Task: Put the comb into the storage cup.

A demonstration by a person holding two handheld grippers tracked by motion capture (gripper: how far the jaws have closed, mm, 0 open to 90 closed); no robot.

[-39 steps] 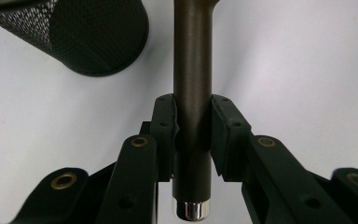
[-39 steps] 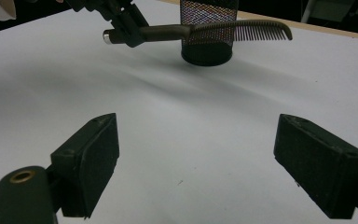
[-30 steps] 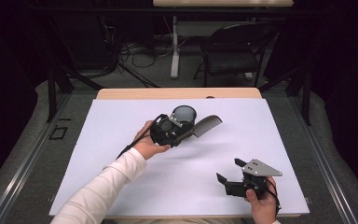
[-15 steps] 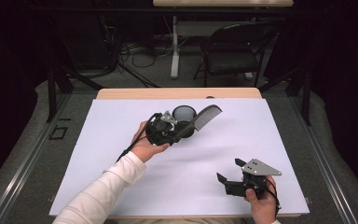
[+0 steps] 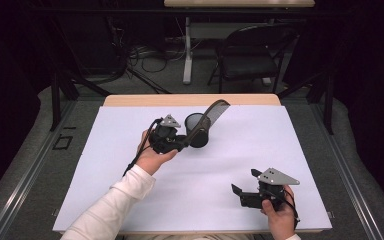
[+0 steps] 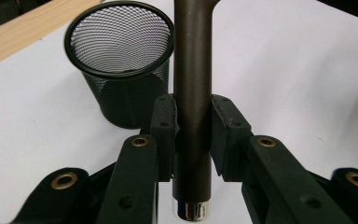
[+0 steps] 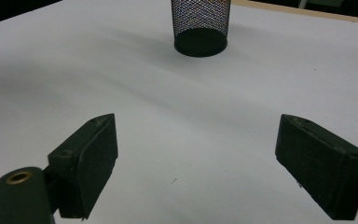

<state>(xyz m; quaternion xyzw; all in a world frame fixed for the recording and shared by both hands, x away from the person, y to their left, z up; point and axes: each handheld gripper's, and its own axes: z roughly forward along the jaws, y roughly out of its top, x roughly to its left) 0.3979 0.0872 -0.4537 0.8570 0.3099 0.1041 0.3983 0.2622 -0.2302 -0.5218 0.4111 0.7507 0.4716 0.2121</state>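
While the hands rest apart, high view: left gripper [image 5: 186, 142] grasps a dark handle [image 5: 207, 121] beside the mesh cup [image 5: 196, 125] on the white table [image 5: 280, 135].
Left gripper view: pads [image 6: 164, 122] clamp the handle [image 6: 192, 93]; cup [image 6: 121, 60] just beside.
Right gripper view: right gripper [image 7: 196, 161] released, nothing between; cup [image 7: 200, 25] well ahead.

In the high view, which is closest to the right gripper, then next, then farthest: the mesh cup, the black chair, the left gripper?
1. Left gripper, up-left over the white table, clamping a dark handle.
2. Mesh cup, just behind it.
3. Black chair, on the floor beyond the table.
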